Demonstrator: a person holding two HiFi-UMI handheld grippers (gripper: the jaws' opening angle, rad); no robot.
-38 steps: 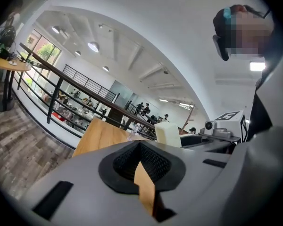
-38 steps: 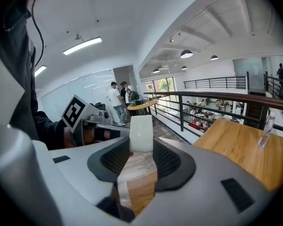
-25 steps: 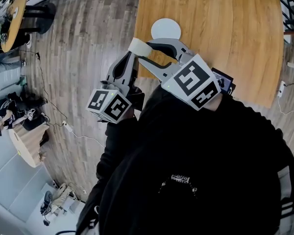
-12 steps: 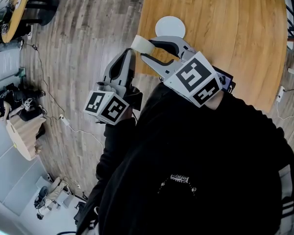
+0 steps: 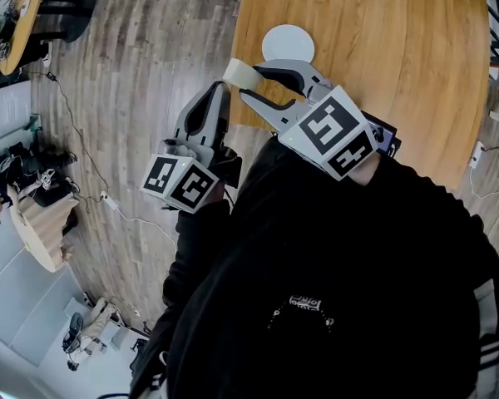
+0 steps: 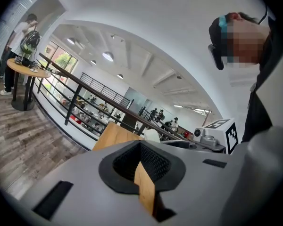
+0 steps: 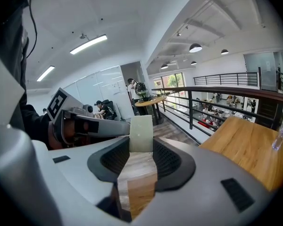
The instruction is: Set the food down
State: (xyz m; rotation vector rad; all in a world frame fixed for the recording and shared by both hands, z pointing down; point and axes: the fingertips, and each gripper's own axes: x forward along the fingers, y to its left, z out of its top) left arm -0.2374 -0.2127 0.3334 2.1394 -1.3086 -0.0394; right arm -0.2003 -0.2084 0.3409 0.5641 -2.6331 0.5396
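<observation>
- Two fingers of your right gripper are clamped on the pale food piece, holding it in the air at the near edge of the wooden counter, close to the white plate.
- Your left gripper has its fingers closed together on nothing, just beside the right one, over the plank floor.
- That plate lies flat on the counter.

No readable text (any view)
</observation>
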